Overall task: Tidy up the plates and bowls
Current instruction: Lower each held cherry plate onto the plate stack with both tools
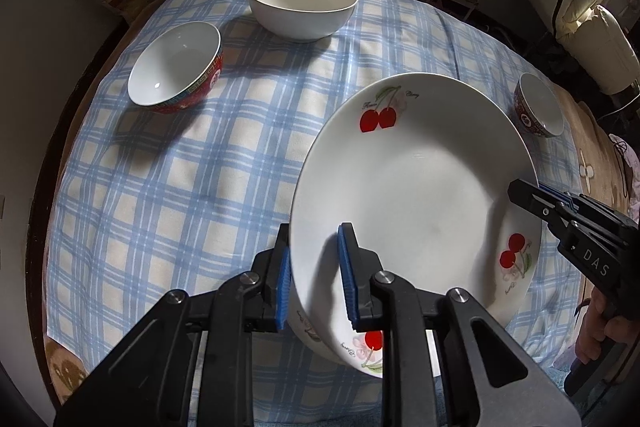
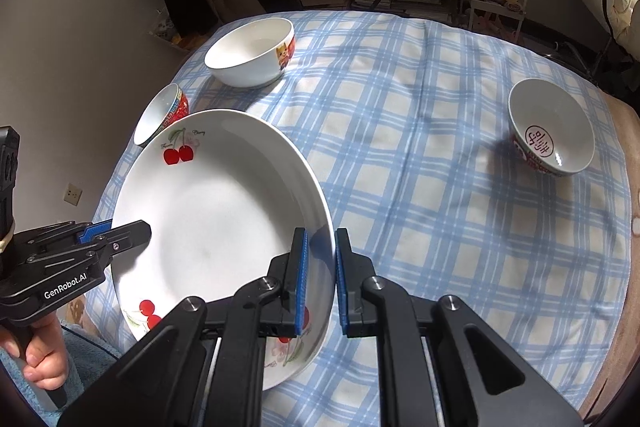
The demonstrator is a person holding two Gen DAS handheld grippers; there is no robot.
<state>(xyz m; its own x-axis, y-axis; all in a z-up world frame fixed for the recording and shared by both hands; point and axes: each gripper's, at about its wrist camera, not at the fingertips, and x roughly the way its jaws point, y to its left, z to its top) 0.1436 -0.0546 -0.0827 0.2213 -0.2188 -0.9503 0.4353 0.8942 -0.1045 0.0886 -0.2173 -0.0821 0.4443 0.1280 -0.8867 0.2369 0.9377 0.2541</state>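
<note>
White cherry-print plate fills the left wrist view, lifted and tilted above the blue checked cloth. Your left gripper is closed on the plate's near-left rim, one blue pad under the edge, one on the inner face. Right gripper comes in from the right side w/ its tips over the plate's right rim. Big white bowl sits far centre, red-patterned bowl to its left, tipped toward you; second red bowl just past the plate's far-right edge.

Right wrist view: same plate at left, your right gripper straddling its right rim, pads close on both sides but a thin gap shows on the outer side, so can't tell if it's actually clamped. Left gripper holds the opposite rim. Red bowl w/ a red character inside stands well apart on the right; white bowl and red bowl behind the plate.
</note>
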